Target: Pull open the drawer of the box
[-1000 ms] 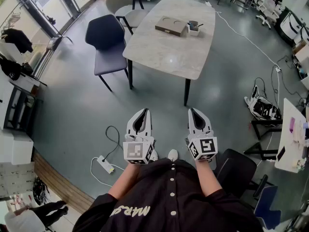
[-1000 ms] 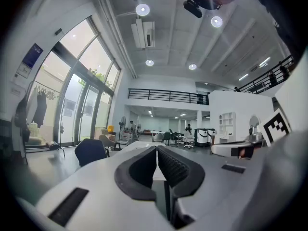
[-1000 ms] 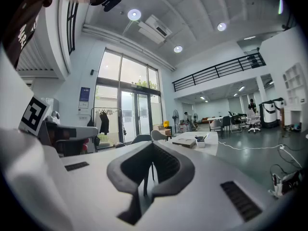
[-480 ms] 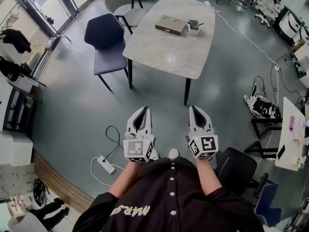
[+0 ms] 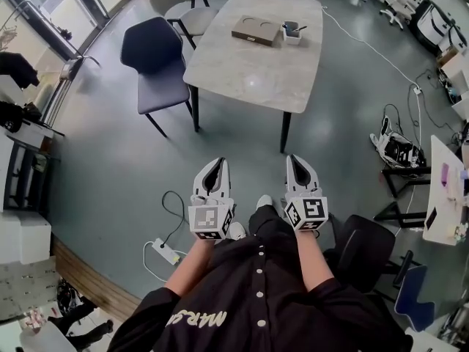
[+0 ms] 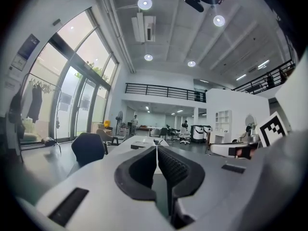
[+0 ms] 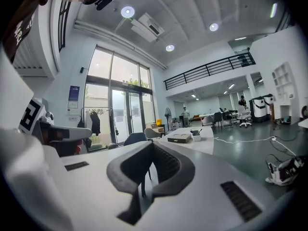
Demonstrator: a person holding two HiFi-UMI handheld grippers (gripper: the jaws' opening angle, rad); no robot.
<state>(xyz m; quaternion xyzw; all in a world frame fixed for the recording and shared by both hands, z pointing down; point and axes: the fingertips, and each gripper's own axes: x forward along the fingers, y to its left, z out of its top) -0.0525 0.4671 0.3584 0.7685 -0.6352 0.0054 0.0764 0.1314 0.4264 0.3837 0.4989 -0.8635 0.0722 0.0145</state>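
The box [image 5: 257,29] is flat and brown with two round recesses in its top, and it lies at the far end of the pale table [image 5: 253,72]. It also shows far off as the box [image 7: 179,138] in the right gripper view and as a dark sliver, the box [image 6: 137,146], in the left gripper view. My left gripper [image 5: 219,161] and right gripper [image 5: 292,158] are held side by side near my waist, well short of the table. Both point toward it. Each has its jaws shut with nothing between them: left gripper [image 6: 156,147], right gripper [image 7: 153,143].
A small white cup [image 5: 292,32] of utensils stands just right of the box. A dark blue chair [image 5: 154,61] sits at the table's left. On the floor, a power strip [image 5: 165,252] and cable lie at my left, a black chair [image 5: 366,251] at my right.
The table and box sit slightly higher and nearer in the head view, as I have stepped forward a little. Both grippers stay shut and level.
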